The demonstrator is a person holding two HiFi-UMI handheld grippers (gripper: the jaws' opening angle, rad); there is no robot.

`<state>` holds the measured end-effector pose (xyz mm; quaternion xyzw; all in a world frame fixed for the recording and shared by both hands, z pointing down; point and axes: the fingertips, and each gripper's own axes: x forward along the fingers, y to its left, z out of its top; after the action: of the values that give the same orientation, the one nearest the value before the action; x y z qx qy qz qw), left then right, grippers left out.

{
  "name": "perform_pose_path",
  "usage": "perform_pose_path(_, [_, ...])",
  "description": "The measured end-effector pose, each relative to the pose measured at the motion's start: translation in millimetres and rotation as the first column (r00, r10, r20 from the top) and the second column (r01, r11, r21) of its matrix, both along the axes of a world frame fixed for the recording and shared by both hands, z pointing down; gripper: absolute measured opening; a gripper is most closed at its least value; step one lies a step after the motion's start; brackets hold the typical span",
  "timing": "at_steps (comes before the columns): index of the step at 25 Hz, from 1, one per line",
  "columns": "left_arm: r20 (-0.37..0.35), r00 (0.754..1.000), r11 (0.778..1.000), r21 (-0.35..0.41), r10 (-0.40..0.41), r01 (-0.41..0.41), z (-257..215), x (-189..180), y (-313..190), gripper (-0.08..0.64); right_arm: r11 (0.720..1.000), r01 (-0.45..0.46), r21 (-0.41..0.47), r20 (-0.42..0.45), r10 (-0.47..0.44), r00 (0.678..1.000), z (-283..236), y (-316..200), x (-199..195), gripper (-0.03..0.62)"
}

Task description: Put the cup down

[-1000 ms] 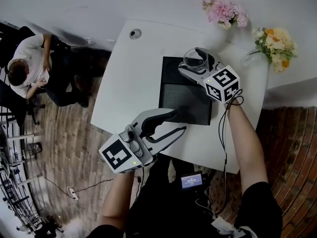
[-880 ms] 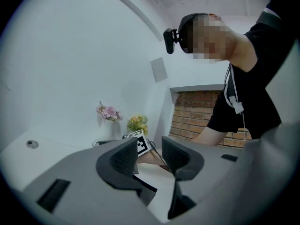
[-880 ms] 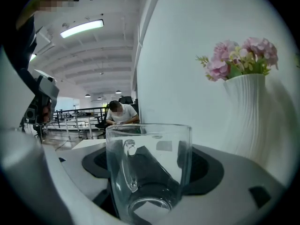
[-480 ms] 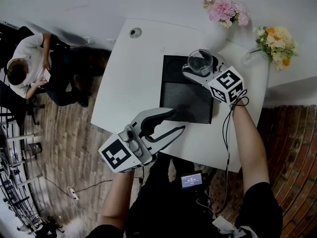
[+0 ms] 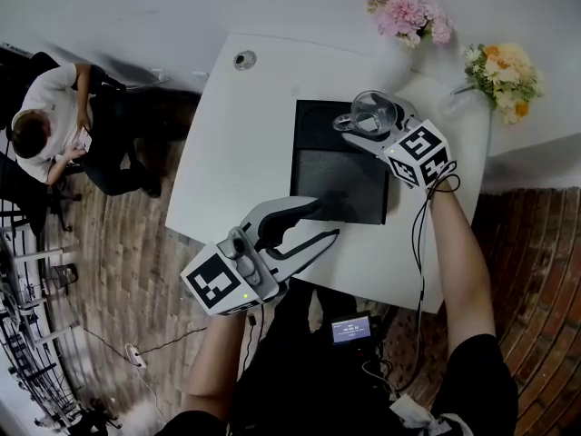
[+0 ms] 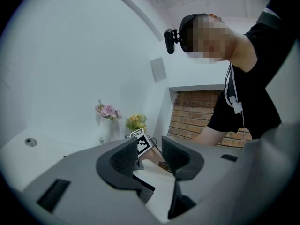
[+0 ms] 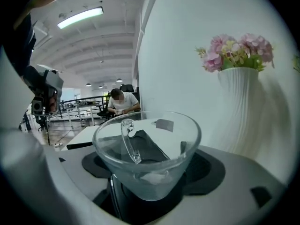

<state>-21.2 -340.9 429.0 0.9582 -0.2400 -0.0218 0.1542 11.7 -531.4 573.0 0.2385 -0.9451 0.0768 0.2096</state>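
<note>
Nearest to me, the person holding the tools is cut off at the lower edge in the head view, with one small lit screen (image 5: 351,330) at the waist. There are two grippers. The left gripper (image 5: 327,222) hangs over the white table (image 5: 236,153) at the near edge of the one black mat (image 5: 336,175). Its jaws stand partly apart and nothing is between them. The right gripper (image 5: 363,127) is over the far right corner of the mat and covers that corner. Its jaws are closed on the one cup (image 7: 146,149), a clear glass cup with a handle, gripped at its lower part. The jaws hide the bottom of the cup, so I cannot tell if it touches the mat. Beyond the mat, to its far left, there is one round fitting (image 5: 243,60) in the table. Behind the mat stand two bunches of flowers: pink flowers (image 5: 408,16) in a white ribbed vase (image 7: 236,107), and yellow flowers (image 5: 504,71) whose vase is hard to make out. Well to the left of the mat, off the table, one seated person (image 5: 50,121) bends forward.
</note>
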Motion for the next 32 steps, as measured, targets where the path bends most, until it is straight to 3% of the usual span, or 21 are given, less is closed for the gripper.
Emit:
perform_pose_path(11, [0.007,1.000,1.000,0.003,-0.005,0.005,1.2,2.1,0.0,0.166,1.000,0.005,0.030,0.002,-0.005,1.000,1.4,-2.3,-4.0,0.414])
perform_pose_path(23, [0.015,1.000,1.000,0.016,-0.009,0.009,-2.0,0.9,1.5,0.166,0.998,-0.063,-0.024,0.044,0.064,0.997,-5.4,4.7,16.3,0.416])
perform_pose_path(32, [0.027,1.000,0.999,0.043,0.008,-0.009,-16.0,2.5,9.5,0.161,0.976,-0.194,-0.103,0.196,0.211,0.958,-42.1,30.6,56.3,0.414])
